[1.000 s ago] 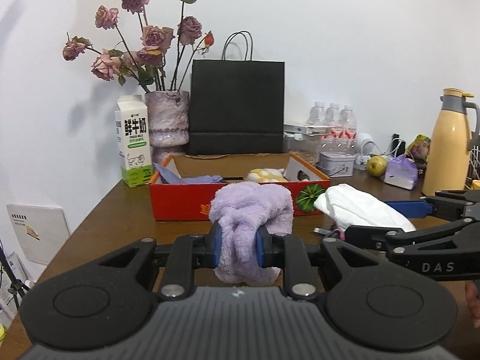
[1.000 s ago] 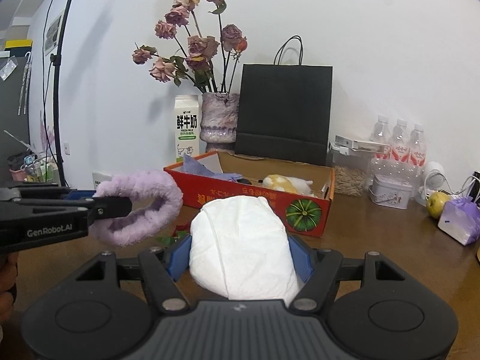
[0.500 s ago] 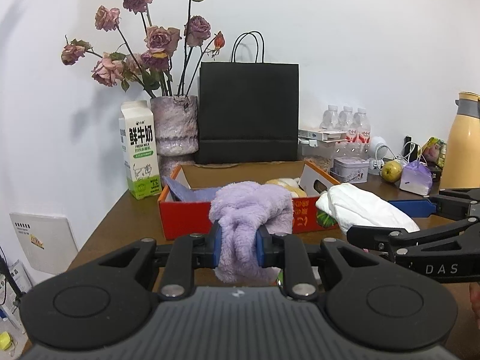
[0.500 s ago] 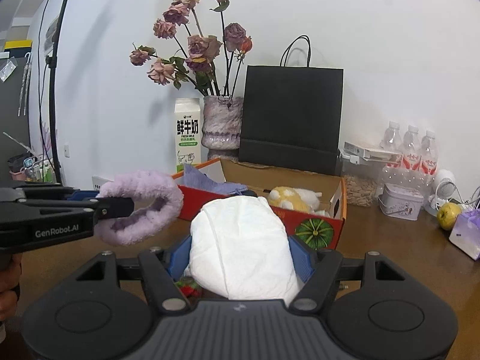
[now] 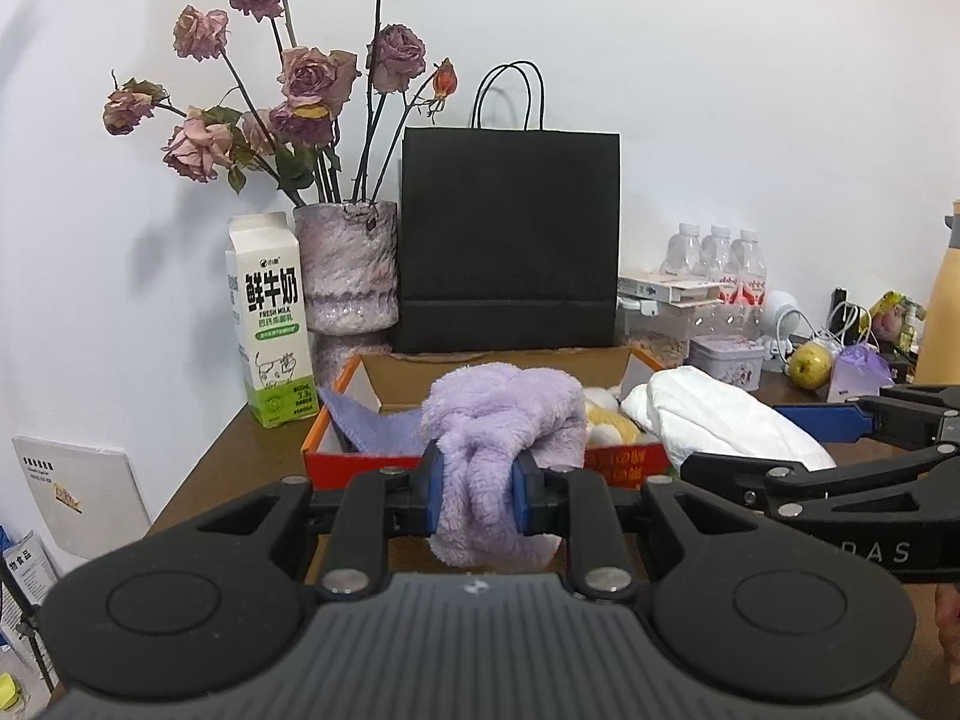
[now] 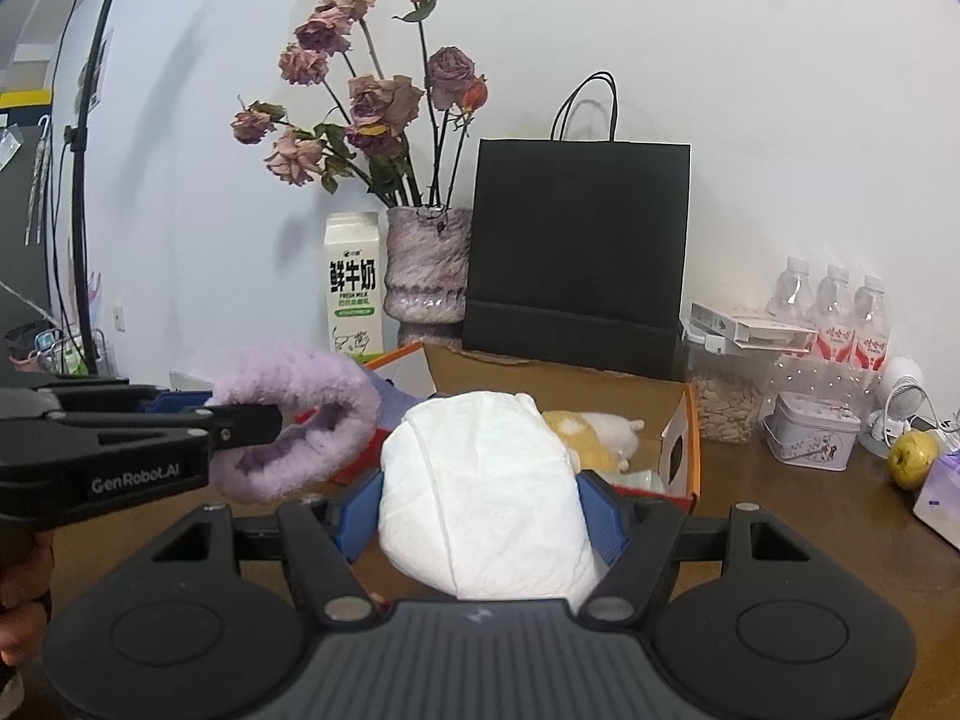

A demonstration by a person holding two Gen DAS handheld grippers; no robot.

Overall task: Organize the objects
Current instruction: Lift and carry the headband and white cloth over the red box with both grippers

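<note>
just short of the red box [image 6: 678, 468] on the desk [image 6: 810, 516], the left hand-held gripper [image 5: 477, 495] pinches a purple fluffy cloth [image 5: 504, 414]. beside it, the right hand-held gripper [image 6: 480, 516] clamps a white padded bundle [image 6: 480, 480], long axis pointing boxward. both loads overhang the box's near wall, about equally close.

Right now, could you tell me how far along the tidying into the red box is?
Partly done: the red box already holds a yellow-and-white plush toy and a lavender cloth. In hand: the left gripper is shut on a fluffy purple item, the right gripper on a white padded bundle, both near the box. Left: dropping both in.
</note>
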